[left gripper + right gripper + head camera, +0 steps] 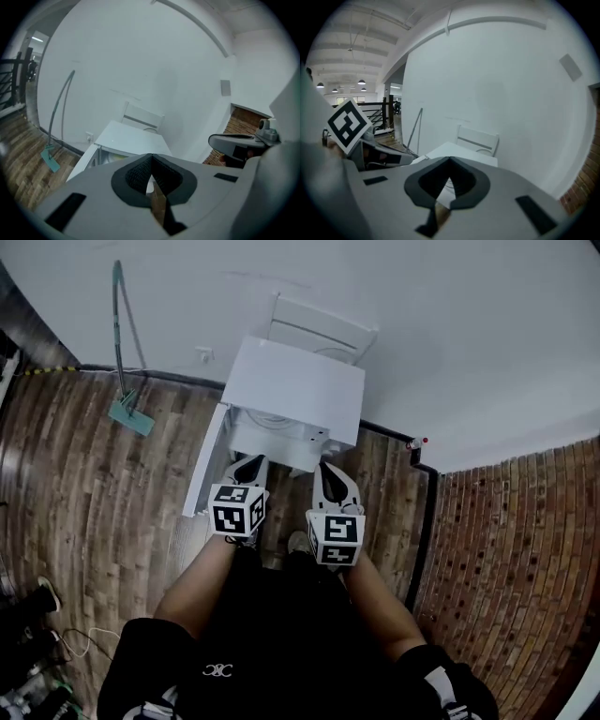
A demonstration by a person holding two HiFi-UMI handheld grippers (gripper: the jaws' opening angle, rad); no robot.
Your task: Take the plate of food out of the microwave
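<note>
The white microwave point(295, 385) sits against the wall point(422, 334) at 12 o'clock. Its door point(206, 465) hangs open toward 8 o'clock. There is bare wood floor point(94, 484) at 9 o'clock and a brick wall point(506, 540) close by at 3 o'clock. The left gripper point(250, 465) and right gripper point(328, 472) both have their fingers pressed together, holding nothing, just in front of the opening. The plate point(272, 420) is inside. Only a round rim shows, and the food is too small to see.

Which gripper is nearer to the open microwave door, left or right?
Left. The left gripper is close beside the door; the right gripper is farther away, before the right part of the microwave.
</note>
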